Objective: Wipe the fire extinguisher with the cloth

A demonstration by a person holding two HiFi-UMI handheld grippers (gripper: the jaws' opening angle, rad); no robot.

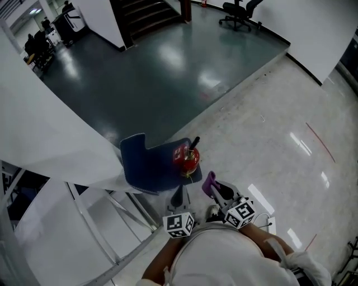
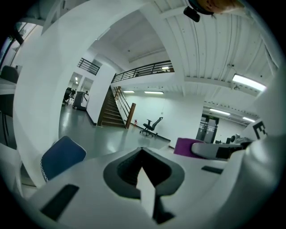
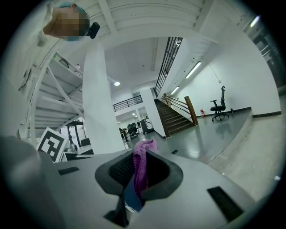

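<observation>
Fire extinguisher, small red cylinder with a black top (image 1: 187, 158): in the head view it stands upright on the seat of a dark blue padded chair (image 1: 146, 165), near the seat's right edge. The chair sits where the dark glossy floor (image 1: 168, 72) meets the pale tiled floor (image 1: 279, 139), beside a white slanted steel frame (image 1: 84, 212). Left gripper (image 1: 178, 194) is below the chair, jaws pointing at the seat, apart from the extinguisher. Right gripper (image 1: 217, 190) is just right of it and holds a purple cloth (image 1: 209, 181) that is near the extinguisher but not touching it. A black office chair (image 1: 239, 12) is far off at the top, by a dark staircase (image 1: 148, 14). Left gripper view: left gripper (image 2: 143, 173) has its jaws pressed together with nothing between them. The blue chair back (image 2: 62, 156) shows at lower left, the purple cloth (image 2: 187, 146) and right gripper (image 2: 223, 150) at right, the staircase (image 2: 111, 112) and office chair (image 2: 152, 125) behind. Right gripper view: right gripper (image 3: 140, 173) is clamped on the purple cloth (image 3: 142, 161), which sticks up out of the jaws with a blue tag (image 3: 131, 199) at its lower end. The left gripper's marker cube (image 3: 51, 143) is at left, the staircase (image 3: 172, 118) and office chair (image 3: 219, 107) beyond.
</observation>
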